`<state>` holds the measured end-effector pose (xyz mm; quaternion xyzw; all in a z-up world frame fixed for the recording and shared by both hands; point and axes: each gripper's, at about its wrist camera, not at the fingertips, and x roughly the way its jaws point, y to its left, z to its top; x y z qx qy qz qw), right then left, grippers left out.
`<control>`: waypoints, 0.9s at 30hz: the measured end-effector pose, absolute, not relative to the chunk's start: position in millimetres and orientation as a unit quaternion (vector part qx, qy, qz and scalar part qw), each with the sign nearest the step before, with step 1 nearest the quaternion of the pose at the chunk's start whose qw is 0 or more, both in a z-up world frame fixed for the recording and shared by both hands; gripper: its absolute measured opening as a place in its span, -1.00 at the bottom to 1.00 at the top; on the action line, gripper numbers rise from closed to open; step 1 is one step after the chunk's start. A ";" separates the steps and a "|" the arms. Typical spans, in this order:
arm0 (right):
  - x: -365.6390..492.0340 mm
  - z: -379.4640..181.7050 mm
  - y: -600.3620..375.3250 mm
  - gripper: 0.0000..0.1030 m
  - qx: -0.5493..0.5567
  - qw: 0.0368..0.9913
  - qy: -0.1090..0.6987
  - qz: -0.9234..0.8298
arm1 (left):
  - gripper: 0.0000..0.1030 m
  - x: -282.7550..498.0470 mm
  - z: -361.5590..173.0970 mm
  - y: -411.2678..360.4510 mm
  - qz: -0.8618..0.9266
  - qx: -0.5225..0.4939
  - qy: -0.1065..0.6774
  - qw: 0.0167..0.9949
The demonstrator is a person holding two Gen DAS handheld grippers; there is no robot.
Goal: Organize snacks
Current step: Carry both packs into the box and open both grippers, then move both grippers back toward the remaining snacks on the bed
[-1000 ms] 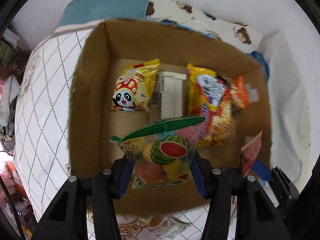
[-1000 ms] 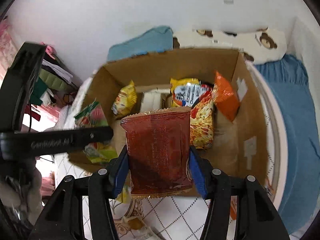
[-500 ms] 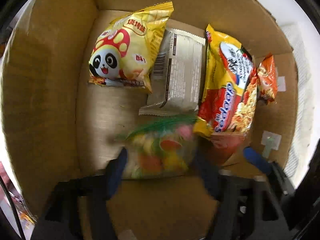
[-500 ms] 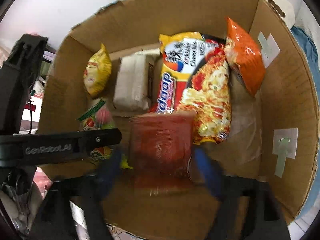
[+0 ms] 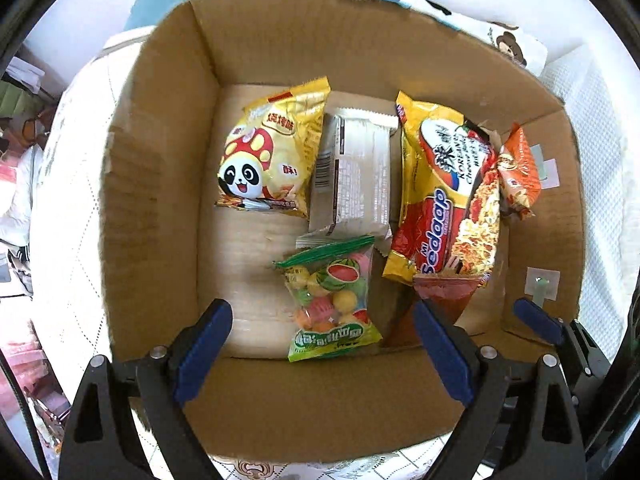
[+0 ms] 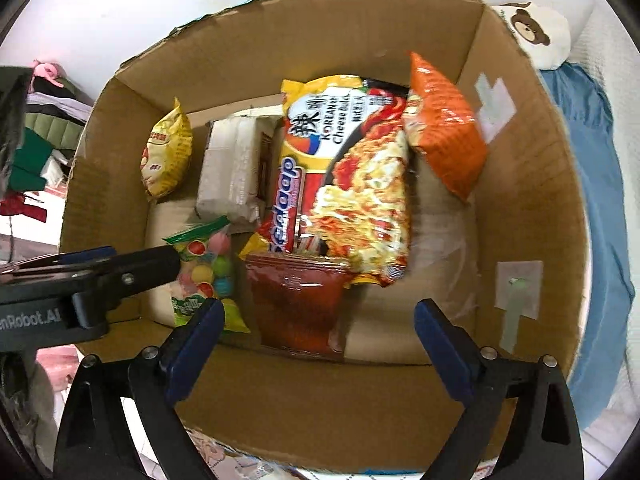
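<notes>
Your left gripper [image 5: 320,344] hangs over the near wall of the cardboard box [image 5: 152,200], its blue-padded fingers spread wide with nothing between them; the fruit candy bag [image 5: 332,304] lies flat on the box floor just ahead of them, free of both pads. Your right gripper [image 6: 316,340] is likewise spread apart and holds nothing, poised above the near edge of the same box, and the dark red packet [image 6: 296,304] rests on the floor in front of it, its far end tucked under the Mi Sedaap noodle pack [image 6: 344,184]. From the right wrist view your left gripper shows as a black arm coming in from the left beside the candy bag. Deeper in the box, the yellow panda snack bag [image 5: 268,168] sits at the far left, touching the white wrapped packet [image 5: 356,172] beside it, and the orange snack bag [image 6: 444,136] leans against the right wall next to the noodles.
</notes>
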<state>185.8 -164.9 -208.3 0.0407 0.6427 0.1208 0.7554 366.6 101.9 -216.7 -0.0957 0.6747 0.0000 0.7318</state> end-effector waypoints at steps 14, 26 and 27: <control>157.1 -159.6 -186.9 0.89 0.022 0.799 0.592 0.104 | 0.81 325.6 -177.4 107.9 0.018 -0.079 0.614 0.785; 108.7 -92.2 -195.6 0.89 0.018 0.856 0.506 0.103 | 0.81 268.2 -119.1 98.0 0.031 -0.059 0.523 0.850; 103.7 -87.8 -196.7 0.89 0.020 0.860 0.500 0.103 | 0.81 263.2 -114.9 97.3 0.030 -0.061 0.517 0.853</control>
